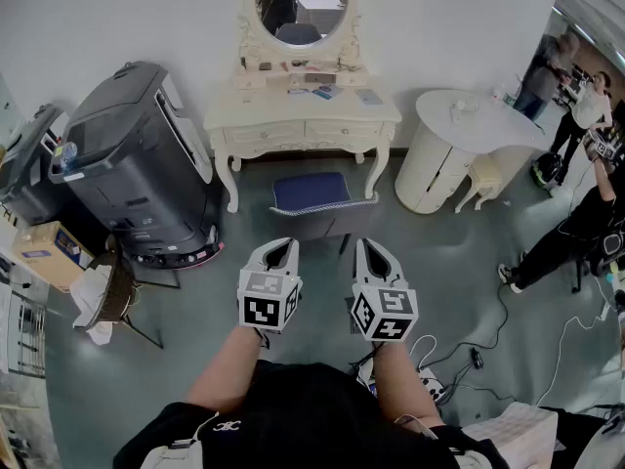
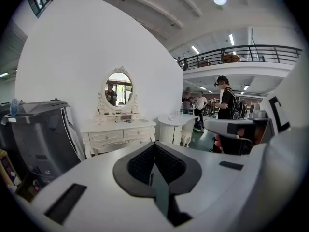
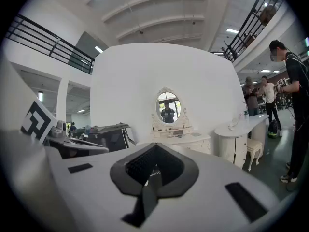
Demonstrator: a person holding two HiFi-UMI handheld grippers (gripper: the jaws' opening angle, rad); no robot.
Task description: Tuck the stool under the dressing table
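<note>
A stool with a blue padded seat and dark legs stands on the floor just in front of the cream dressing table, partly out from under it. The table carries an oval mirror and also shows far off as the dressing table in the left gripper view and the dressing table in the right gripper view. My left gripper and right gripper hover side by side just short of the stool, both shut with nothing between their jaws.
A large dark grey machine stands left of the dressing table. A rounded white counter with a small cream stool is at the right. People stand at the far right. Cables lie on the floor near my right side.
</note>
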